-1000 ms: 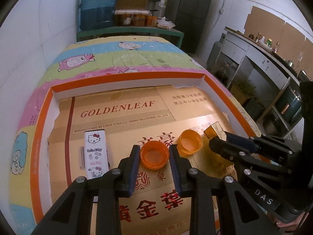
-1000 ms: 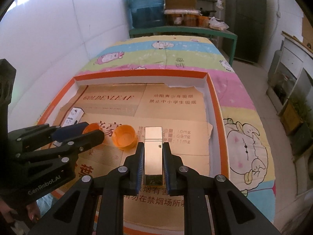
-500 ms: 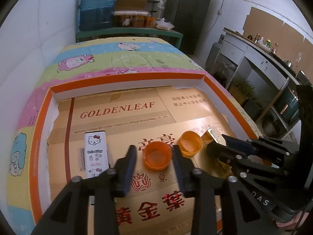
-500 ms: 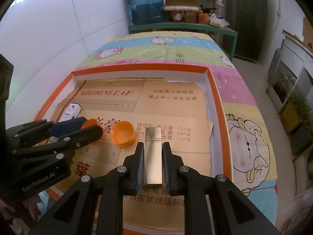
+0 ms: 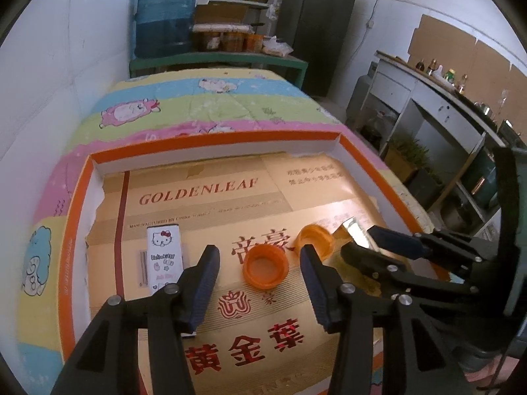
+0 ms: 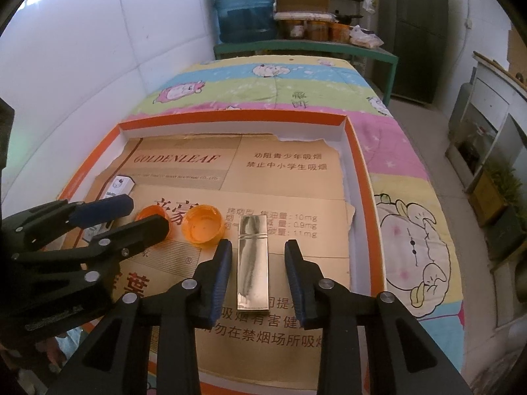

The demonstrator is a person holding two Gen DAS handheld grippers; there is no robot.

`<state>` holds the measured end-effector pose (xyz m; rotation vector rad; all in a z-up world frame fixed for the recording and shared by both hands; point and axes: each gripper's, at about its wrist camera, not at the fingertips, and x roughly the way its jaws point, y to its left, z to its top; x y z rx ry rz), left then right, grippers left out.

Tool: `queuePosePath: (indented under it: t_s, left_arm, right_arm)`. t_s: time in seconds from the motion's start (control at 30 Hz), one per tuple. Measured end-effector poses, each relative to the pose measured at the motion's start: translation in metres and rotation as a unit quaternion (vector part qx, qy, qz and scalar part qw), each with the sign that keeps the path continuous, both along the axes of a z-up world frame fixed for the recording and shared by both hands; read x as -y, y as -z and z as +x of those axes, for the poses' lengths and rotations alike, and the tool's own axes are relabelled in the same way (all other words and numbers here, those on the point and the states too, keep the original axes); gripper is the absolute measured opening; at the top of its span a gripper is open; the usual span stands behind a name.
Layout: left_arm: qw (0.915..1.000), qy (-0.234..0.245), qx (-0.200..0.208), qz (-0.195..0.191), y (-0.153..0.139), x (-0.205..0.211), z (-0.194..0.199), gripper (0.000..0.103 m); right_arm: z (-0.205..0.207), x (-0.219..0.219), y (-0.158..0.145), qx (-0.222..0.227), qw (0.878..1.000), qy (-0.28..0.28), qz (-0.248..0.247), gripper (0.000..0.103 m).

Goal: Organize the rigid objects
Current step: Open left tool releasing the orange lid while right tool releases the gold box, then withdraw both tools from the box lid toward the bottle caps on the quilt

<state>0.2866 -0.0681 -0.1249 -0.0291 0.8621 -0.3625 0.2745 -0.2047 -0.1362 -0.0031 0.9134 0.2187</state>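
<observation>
An orange cap (image 5: 265,268) lies open side up on the cardboard, between the fingers of my open left gripper (image 5: 258,256), which does not touch it. A second orange cap (image 5: 314,236) (image 6: 202,225) lies just to its right. A shiny gold rectangular box (image 6: 252,261) lies flat between the fingers of my open right gripper (image 6: 258,256), free of them; its end shows in the left wrist view (image 5: 354,230). A white Hello Kitty box (image 5: 163,256) lies to the left.
All lie on flattened GOLDENLEAF cardboard inside a shallow orange-rimmed tray (image 6: 360,177) on a colourful cartoon quilt (image 6: 273,82). A green shelf with a blue water jug (image 6: 243,3) stands beyond. A white wall is at the left, cabinets at the right.
Both grippers have opened. The left one let go of the orange cap and the right one let go of the gold box; both objects now rest on the cardboard.
</observation>
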Motion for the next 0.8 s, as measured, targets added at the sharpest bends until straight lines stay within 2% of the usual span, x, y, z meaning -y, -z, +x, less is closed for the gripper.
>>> queuePosePath:
  t_s: [0.07, 0.13, 0.17, 0.47, 0.53, 0.6, 0.8]
  left_arm:
    - [0.9999, -0.002, 0.007, -0.008, -0.005, -0.001, -0.002, 0.051]
    - [0.9998, -0.003, 0.013, -0.013, -0.009, -0.003, -0.005, 0.051]
    - [0.9997, -0.003, 0.016, -0.016, -0.012, -0.004, -0.007, 0.051]
    - [0.9989, -0.012, 0.039, -0.022, -0.031, -0.012, -0.025, 0.051]
    - [0.9987, -0.015, 0.045, -0.017, -0.034, -0.013, -0.030, 0.055]
    - [0.9985, -0.015, 0.051, -0.013, -0.036, -0.015, -0.035, 0.065]
    - [0.9977, -0.018, 0.064, -0.011, -0.046, -0.019, -0.050, 0.066]
  right_arm:
    - [-0.001, 0.000, -0.002, 0.002, 1.000, 0.001, -0.002, 0.036]
    - [-0.004, 0.000, -0.006, 0.007, 1.000, 0.004, -0.004, 0.049]
    - [-0.005, 0.000, -0.008, 0.010, 1.000, 0.005, -0.005, 0.051]
    - [-0.017, 0.001, -0.026, 0.027, 1.000, 0.014, -0.005, 0.051]
    - [-0.021, 0.000, -0.030, 0.029, 0.999, 0.015, -0.006, 0.053]
    - [-0.025, -0.001, -0.033, 0.032, 0.999, 0.017, -0.005, 0.057]
    - [-0.038, -0.003, -0.044, 0.038, 0.999, 0.017, -0.005, 0.057]
